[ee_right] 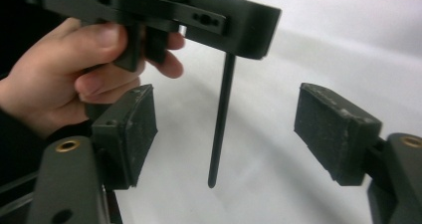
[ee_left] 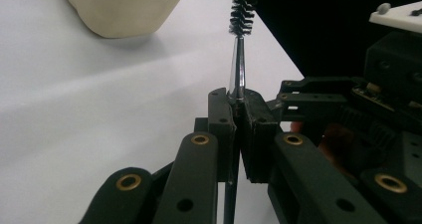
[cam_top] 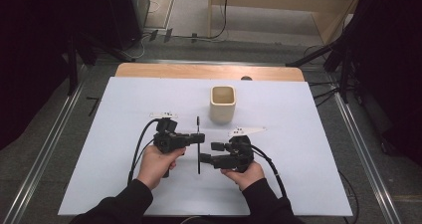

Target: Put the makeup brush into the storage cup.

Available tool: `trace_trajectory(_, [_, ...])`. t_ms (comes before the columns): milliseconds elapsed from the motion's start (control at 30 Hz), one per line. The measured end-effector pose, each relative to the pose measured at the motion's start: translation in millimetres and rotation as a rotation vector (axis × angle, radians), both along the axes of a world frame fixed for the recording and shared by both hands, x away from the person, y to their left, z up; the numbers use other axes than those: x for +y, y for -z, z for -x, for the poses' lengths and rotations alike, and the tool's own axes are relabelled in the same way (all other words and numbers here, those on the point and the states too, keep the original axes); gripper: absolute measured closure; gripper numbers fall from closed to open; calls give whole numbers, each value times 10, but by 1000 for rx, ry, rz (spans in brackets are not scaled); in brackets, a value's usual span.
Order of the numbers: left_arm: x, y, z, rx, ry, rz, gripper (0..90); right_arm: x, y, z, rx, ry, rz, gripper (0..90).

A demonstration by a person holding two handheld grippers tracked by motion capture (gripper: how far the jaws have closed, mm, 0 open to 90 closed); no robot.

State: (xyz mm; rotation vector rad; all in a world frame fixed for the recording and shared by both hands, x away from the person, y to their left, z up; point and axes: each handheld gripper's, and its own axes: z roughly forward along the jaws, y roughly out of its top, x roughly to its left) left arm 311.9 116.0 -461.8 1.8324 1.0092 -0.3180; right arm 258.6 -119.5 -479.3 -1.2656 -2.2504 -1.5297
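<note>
**Brush clamped in left gripper; right gripper stands wide around its handle**

The left gripper (cam_top: pixel 199 137) is closed tight on a thin brush (cam_top: pixel 198 149). In the left gripper view its two pads press on the metal shaft of the brush (ee_left: pixel 238 69) from either side, with no gap to be seen. The bristle end points away from the person, toward a cream cup (cam_top: pixel 222 103) that stands upright on the white table sheet (cam_top: pixel 298 174). The dark handle end runs back toward the person.

In the high view the brush lies in a line between the two grippers, its bristles near the foot of the cup but apart from it. Whether the handle tip touches the sheet cannot be told.

The right gripper (cam_top: pixel 205 158) has its jaws wide apart. In the right gripper view the dark handle (ee_right: pixel 220 119) hangs between the two pads, touching neither; the left pad (ee_right: pixel 137 129) and the right pad (ee_right: pixel 331 132) each stand clear of it.

The left hand (ee_right: pixel 74 79) is wrapped around its gripper's grip. The right hand (cam_top: pixel 246 171) holds its gripper just beside the left one, the two gripper heads facing each other across the brush.
</note>
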Motion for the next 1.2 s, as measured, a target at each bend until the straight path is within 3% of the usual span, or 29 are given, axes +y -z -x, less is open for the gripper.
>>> trace_trajectory(100, [-5,-2,6,-5,13,-4,852,-39,-17,1,-39,-23,8,251])
trace_trajectory(333, [3,-12,9,-8,28,9,852,-99,-17,-28,-18,-110,-55,273])
trace_trajectory(533, [2,-14,9,-7,54,21,852,-103,-2,-42,-9,-154,-74,313])
trace_trajectory(767, [-12,-10,14,-5,70,49,852,-97,49,-64,7,-157,-102,346])
trace_trajectory(1200, [-45,-1,28,-3,85,71,851,-12,151,-97,36,-110,-83,486])
